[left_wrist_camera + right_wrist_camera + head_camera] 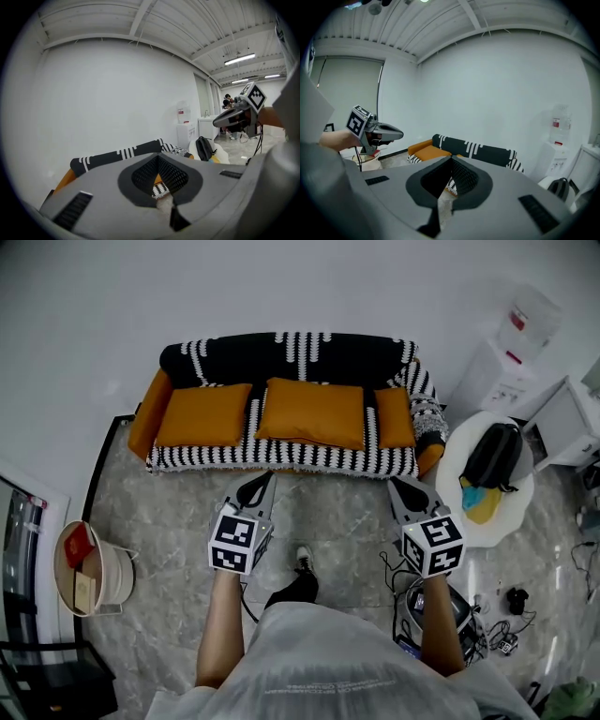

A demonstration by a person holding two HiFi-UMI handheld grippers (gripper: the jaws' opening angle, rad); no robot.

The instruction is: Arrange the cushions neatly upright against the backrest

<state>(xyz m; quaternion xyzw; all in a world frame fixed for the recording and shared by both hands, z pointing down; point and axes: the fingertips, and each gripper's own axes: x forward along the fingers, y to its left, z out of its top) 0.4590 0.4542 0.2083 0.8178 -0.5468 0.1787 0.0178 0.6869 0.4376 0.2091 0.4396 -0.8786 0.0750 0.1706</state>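
Head view: three orange fabric cushions (311,412) sat in a row on the seat of the black-and-white striped sofa (291,357), well apart from both grippers. Left gripper (265,482) and right gripper (397,486): fingers clenched, nothing held. Gripper views showed the sofa only partly, behind the closed fingers.

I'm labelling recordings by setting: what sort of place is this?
Probably a staged lounge corner in an office or lab, not a home: an orange sofa under a black-and-white knitted throw, a white water dispenser beside it, and fluorescent strip lights on a bare beamed ceiling.
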